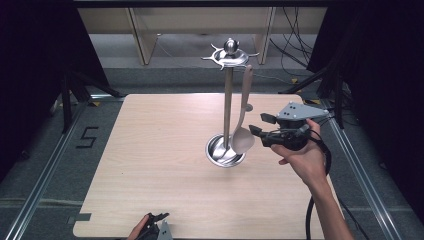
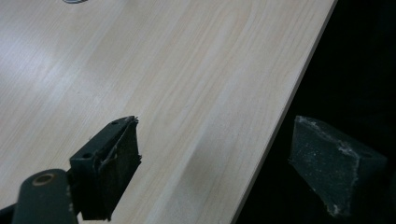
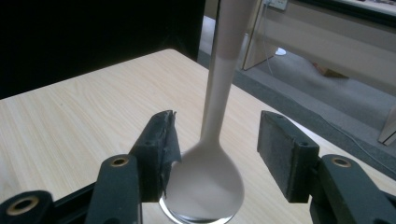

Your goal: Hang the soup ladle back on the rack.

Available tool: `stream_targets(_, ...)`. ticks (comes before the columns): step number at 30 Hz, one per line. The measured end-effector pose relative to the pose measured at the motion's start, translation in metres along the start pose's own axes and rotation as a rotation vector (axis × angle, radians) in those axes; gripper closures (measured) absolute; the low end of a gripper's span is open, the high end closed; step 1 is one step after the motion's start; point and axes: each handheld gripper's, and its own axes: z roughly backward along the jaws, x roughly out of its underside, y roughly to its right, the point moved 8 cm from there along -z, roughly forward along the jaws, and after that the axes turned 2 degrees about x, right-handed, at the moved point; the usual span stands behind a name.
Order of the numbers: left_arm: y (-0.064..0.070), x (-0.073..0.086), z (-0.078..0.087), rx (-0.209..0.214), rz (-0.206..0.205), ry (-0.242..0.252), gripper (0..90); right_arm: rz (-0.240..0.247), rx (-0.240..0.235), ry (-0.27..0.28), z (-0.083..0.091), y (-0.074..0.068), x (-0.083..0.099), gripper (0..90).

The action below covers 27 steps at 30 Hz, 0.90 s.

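- The right tool [image 1: 259,125] stands wide open, gripping nothing; the spoon [image 3: 208,175] hangs from the rack [image 1: 228,107], its bowl between the jaws.
- The left tool [image 2: 212,163] is open and empty, straddling the counter [image 1: 165,150] edge.

Looks like a lab recording bay: lone wooden bench [image 1: 150,165] on grey carpet, floor rails [image 1: 45,175], black curtains [image 1: 35,45], loose cables [image 1: 295,45], a taped floor mark [image 1: 87,137].
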Motion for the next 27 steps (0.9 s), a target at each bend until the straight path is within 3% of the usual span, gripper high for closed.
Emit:
stream_targets(5,0.000,0.000,0.001,0.007,0.002,-0.002,14.9,0.008,-0.008,0.012,0.001,-0.002,0.013,44.4)
stream_targets(12,0.000,0.000,0.000,-0.002,0.002,0.004,14.9,-0.021,-0.021,0.015,0.003,-0.007,0.038,41.5)
stream_targets(13,0.000,0.000,0.001,0.006,0.002,-0.001,14.9,-0.050,-0.031,-0.007,0.005,-0.011,0.044,41.4)
stream_targets(14,0.000,0.000,0.001,0.004,0.002,0.002,14.9,-0.033,-0.032,-0.009,0.005,-0.010,0.048,41.1)
stream_targets(18,0.000,0.000,0.001,0.005,0.003,0.000,14.9,-0.052,-0.032,-0.029,0.008,-0.010,0.065,41.1)
stream_targets(19,0.000,0.000,-0.001,-0.011,-0.001,0.000,14.9,-0.051,-0.030,-0.069,0.007,-0.009,0.079,40.9)
stream_targets(22,0.001,-0.001,0.000,0.002,-0.003,0.001,14.9,-0.043,-0.027,-0.076,0.005,-0.008,0.088,40.9)
stream_targets(23,0.002,-0.001,0.000,0.007,-0.003,0.000,14.9,-0.066,-0.029,-0.094,0.003,-0.010,0.094,40.8)
stream_targets(24,0.003,0.000,0.000,0.019,-0.001,0.003,14.9,-0.043,-0.033,-0.115,-0.001,-0.009,0.104,40.6)
stream_targets(27,0.000,0.000,0.001,0.007,0.002,0.003,14.9,-0.057,-0.027,-0.133,-0.004,-0.008,0.113,40.0)
